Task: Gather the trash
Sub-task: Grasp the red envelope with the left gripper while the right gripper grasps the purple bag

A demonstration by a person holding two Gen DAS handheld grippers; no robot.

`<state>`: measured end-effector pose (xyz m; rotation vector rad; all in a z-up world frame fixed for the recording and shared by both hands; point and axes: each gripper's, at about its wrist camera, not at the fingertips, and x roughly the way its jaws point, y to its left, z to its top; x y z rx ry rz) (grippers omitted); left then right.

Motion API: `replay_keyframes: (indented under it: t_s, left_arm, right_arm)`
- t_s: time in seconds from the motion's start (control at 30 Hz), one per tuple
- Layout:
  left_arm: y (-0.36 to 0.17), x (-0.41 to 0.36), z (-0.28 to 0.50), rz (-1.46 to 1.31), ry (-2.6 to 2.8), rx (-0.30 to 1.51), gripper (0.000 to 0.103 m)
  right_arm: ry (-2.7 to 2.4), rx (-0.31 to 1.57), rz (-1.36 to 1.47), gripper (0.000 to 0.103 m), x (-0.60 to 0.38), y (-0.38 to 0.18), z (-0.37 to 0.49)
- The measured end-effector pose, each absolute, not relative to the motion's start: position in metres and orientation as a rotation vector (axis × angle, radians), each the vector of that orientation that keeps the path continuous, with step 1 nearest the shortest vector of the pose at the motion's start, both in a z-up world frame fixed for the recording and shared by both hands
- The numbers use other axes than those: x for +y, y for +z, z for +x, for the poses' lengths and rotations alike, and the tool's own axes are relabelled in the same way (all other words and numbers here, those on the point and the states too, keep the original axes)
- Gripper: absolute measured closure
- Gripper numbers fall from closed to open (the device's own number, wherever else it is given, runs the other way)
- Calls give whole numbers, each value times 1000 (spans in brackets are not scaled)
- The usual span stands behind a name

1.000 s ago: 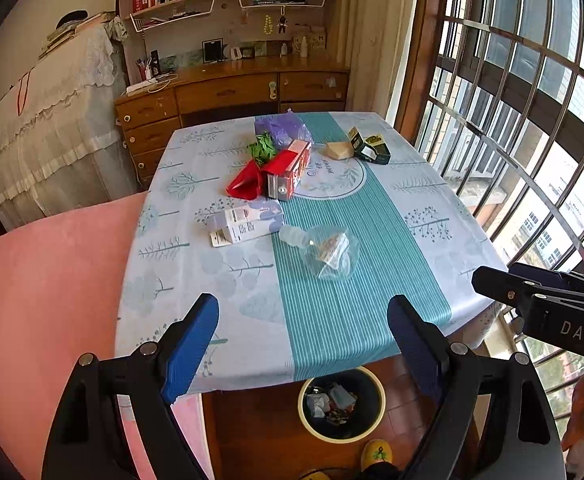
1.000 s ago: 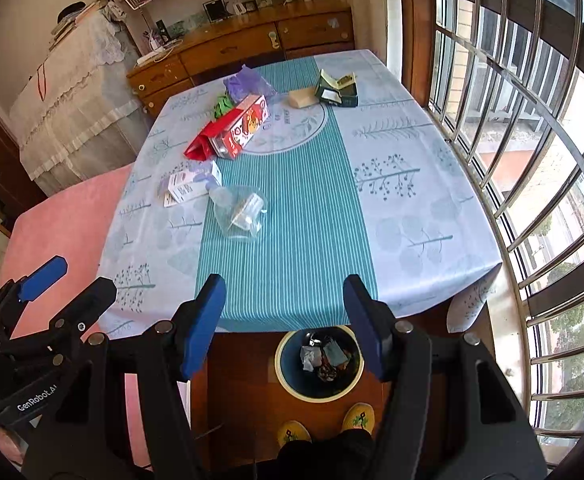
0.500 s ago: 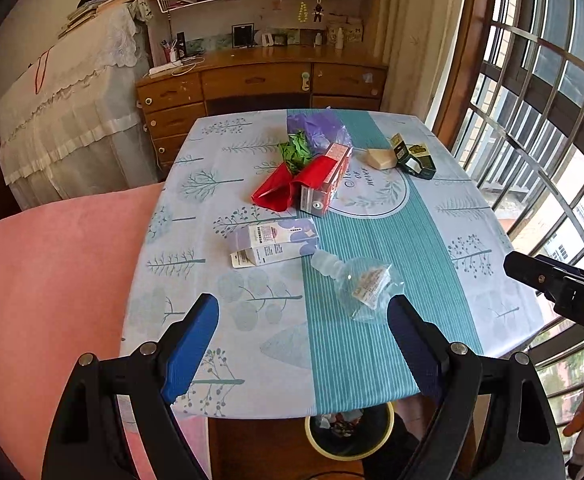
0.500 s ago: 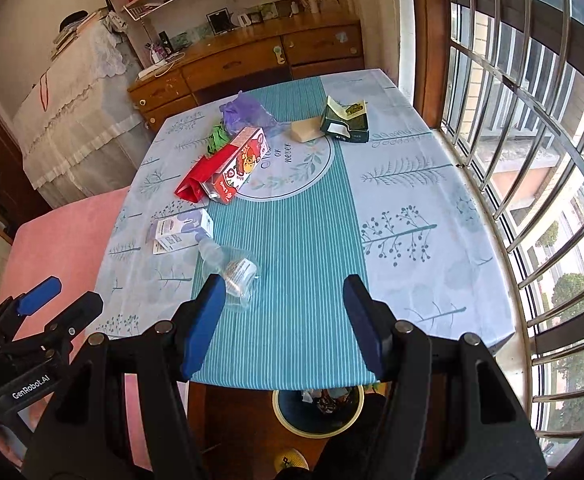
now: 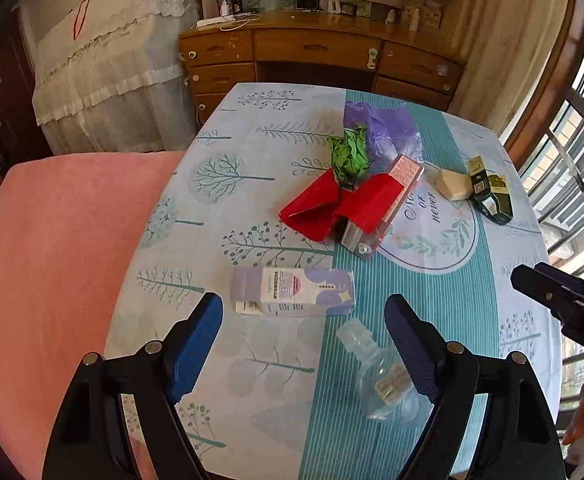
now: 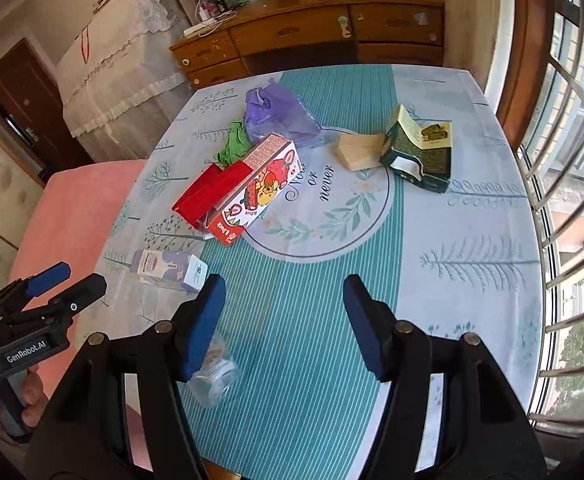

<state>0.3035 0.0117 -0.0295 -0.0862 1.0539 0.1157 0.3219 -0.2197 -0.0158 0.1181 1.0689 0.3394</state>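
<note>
The left gripper (image 5: pixel 303 320) hangs above the table's near-left part, tilted steeply down, its blue pads wide apart and just closing a little; nothing is between them or touching them. Seen through the gap, a pale purple carton (image 5: pixel 293 292) lies flat on the tablecloth (image 5: pixel 228 360) below it, near the left edge. Just to the right, a clear plastic bottle (image 5: pixel 383 384) lies on its side on the teal stripe near the near edge, partly behind the right pad. A hand (image 6: pixel 28 396) grips this tool's handle at the lower left of the right wrist view.

The right gripper (image 6: pixel 284 312) is held over the near middle of the table, also pointing steeply down, its pads at a middling spread and empty, with the bare teal stripe below them. Its left pad overlaps the bottle in the picture; I cannot tell any contact.

Farther in, toward the centre, lie a red paper piece (image 6: pixel 208 196), a strawberry drink carton (image 6: pixel 258 188), a green crumpled wrapper (image 6: pixel 234 144) and a purple plastic bag (image 6: pixel 276 116), bunched together and touching. Right of them, toward the far-right corner, sit a tan folded packet (image 6: pixel 359 152) and a dark green torn box (image 6: pixel 423 152), touching.

The near-right part of the tablecloth is bare. A pink-covered surface (image 5: pixel 52 260) meets the table's left edge; window bars (image 6: pixel 571 200) run close along its right edge.
</note>
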Motion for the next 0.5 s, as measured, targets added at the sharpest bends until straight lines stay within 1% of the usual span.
replay_keyframes:
  t_s: [0.17, 0.23, 0.33, 0.5]
  left_arm:
    - [-34, 9, 355, -126, 83, 1088, 18]
    - [-39, 7, 377, -139, 56, 1105, 27]
    - [-50, 4, 407, -161, -1, 1146, 35]
    - [-77, -4, 444, -147, -51, 1222, 37]
  right_arm:
    - [401, 1111, 131, 45, -226, -38, 369]
    - [415, 1123, 133, 45, -227, -44, 381]
    - [436, 1142, 134, 45, -230, -56, 395]
    - [452, 1178, 131, 45, -232, -73, 411]
